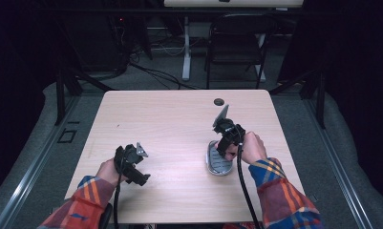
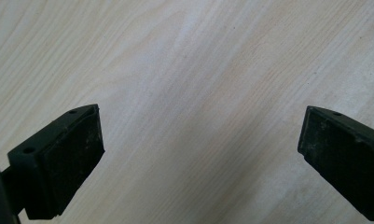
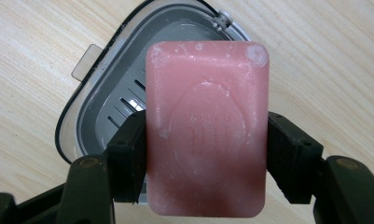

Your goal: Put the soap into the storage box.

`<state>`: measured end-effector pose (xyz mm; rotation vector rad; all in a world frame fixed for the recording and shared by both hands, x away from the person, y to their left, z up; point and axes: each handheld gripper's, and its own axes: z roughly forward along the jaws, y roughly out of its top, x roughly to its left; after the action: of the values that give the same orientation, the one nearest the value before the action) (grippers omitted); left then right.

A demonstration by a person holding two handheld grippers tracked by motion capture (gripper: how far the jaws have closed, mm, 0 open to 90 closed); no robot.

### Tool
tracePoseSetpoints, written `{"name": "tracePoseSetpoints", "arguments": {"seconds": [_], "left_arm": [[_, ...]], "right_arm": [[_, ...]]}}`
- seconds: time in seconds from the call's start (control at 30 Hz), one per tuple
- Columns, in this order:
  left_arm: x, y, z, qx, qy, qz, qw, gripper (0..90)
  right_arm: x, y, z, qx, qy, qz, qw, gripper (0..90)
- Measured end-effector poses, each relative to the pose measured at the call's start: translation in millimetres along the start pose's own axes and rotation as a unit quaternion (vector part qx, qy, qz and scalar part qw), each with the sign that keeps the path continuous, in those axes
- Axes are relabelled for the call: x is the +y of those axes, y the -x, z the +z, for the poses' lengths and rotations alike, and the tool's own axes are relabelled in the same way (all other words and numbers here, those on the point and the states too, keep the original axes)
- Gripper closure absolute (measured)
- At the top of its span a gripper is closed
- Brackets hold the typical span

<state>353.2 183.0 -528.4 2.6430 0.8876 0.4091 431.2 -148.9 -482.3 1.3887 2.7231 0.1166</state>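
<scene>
Here, pink soap (image 3: 207, 128) hides the dish (image 3: 100, 100) — embossing blurred.

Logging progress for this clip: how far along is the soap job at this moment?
Done: the right gripper is shut on the pink soap bar, pads pressing its two sides. In hand: the bar hangs over the open grey soap dish, not yet resting on its slotted tray. Left: probably lowering the bar in and letting go. The left gripper is open over bare table.

Light wood table (image 1: 170, 124); grey slotted soap dish (image 1: 217, 160) lies on it, apparently empty.
</scene>
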Motion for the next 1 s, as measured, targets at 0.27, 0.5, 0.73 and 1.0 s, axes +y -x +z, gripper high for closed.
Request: {"name": "tracePoseSetpoints", "arguments": {"seconds": [0.27,0.5,0.73,1.0], "left_arm": [[0.0,0.4,0.5,0.000,-0.003,0.001,1.0000,0.1],[0.3,0.5,1.0,-0.003,-0.003,0.002,1.0000,0.1],[-2.3,0.1,-0.4,0.001,0.000,-0.001,1.0000,0.1],[-1.5,0.9,0.4,-0.001,-0.004,0.003,1.0000,0.1]], "right_arm": [[5.5,-6.7,4.0,-0.004,-0.009,-0.005,0.9999,36.8],[10.6,-13.2,8.7,-0.010,-0.015,0.006,0.9998,36.7],[17.3,-17.1,11.8,-0.021,-0.028,0.008,0.9994,36.7],[17.0,-20.9,11.9,-0.010,-0.014,0.021,0.9996,35.5]]}}
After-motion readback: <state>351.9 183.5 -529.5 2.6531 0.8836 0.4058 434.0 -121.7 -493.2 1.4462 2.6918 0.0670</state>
